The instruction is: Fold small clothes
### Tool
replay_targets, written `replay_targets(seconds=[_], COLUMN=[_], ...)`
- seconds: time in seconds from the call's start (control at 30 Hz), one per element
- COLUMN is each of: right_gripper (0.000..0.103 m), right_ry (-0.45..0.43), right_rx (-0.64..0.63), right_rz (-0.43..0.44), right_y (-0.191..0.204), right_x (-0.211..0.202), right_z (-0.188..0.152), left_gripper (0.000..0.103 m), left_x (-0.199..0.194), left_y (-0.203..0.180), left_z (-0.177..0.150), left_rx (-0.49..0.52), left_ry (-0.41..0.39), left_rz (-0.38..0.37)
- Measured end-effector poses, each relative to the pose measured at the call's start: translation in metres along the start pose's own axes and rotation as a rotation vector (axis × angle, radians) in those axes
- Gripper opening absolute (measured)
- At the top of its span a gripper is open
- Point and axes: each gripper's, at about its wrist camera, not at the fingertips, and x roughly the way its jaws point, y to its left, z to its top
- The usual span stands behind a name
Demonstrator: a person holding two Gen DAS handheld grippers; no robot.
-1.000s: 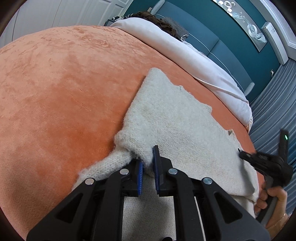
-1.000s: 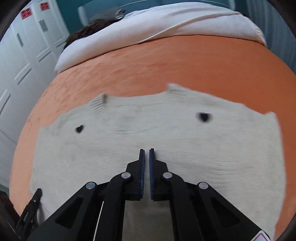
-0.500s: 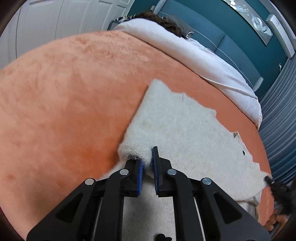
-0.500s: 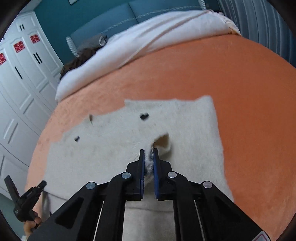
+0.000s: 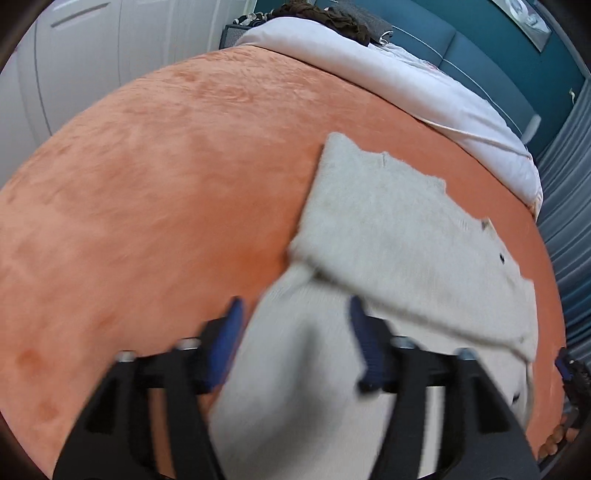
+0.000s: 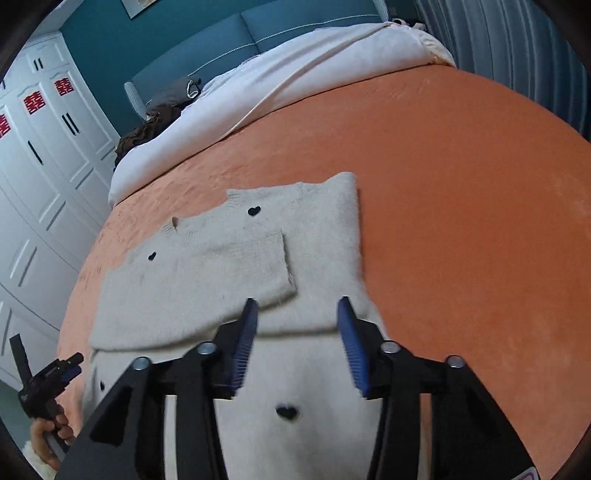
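As both tools, left (image 5: 293,332) and right (image 6: 297,325), sprang wide, the limp sweater (image 6: 229,273) wanted gripping by its hem.

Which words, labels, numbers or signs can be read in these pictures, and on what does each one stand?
"囍": red paper signs on the white wardrobe doors, at least two whole in the right wrist view.
Label corner on the right tongs: too cut off to read.
Wall picture: no readable text.
Sweater: black hearts only, no words.

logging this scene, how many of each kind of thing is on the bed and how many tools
cream sweater: 1
orange blanket: 1
white duvet: 1
tools: 2, the left tool and the right tool, both open
total: 5
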Motion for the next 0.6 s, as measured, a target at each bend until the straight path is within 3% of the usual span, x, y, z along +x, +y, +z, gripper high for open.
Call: replay_targets(seconds=[0.13,0.23,0.33,0.43,0.53,0.57,0.6], right_gripper=[0.066,0.067,0.068,0.070,0.074,0.074,0.074], right_ry=[0.056,0.151,0.210,0.223,0.197,0.198,0.200], right_rx=[-0.021,0.062,0.148,0.217,0.222,0.228,0.235], right_rz=[-0.058,-0.060,0.001,0.062,0.089,0.098,0.108], right_y=[-0.033,-0.062,-0.072,-0.071,-0.061,-0.056,-0.052], right_x=[-0.064,-0.094,-0.100,-0.099,-0.092,-0.086,-0.082], right_z=[-0.079,-0.148,-0.192,-0.217,-0.217,-0.212,-0.206], left_gripper=[0.083,0.083,0.091,0.093,0.092,0.091,0.083], left_x=[-0.043,-0.064,-0.083,-0.088,-0.082,-0.080,-0.078], left_y=[0.040,0.068,0.076,0.066,0.055,0.051,0.047], left_z=[-0.064,-0.114,-0.146,-0.157,-0.154,-0.152,-0.150], left_rx=[-0.022,-0.110,-0.161,-0.154,-0.142,-0.130,-0.113], left_ry=[0.084,0.153,0.120,0.113,0.140,0.145,0.148], left_rz=[-0.059,-0.097,-0.152,-0.152,-0.166,-0.158,-0.147])
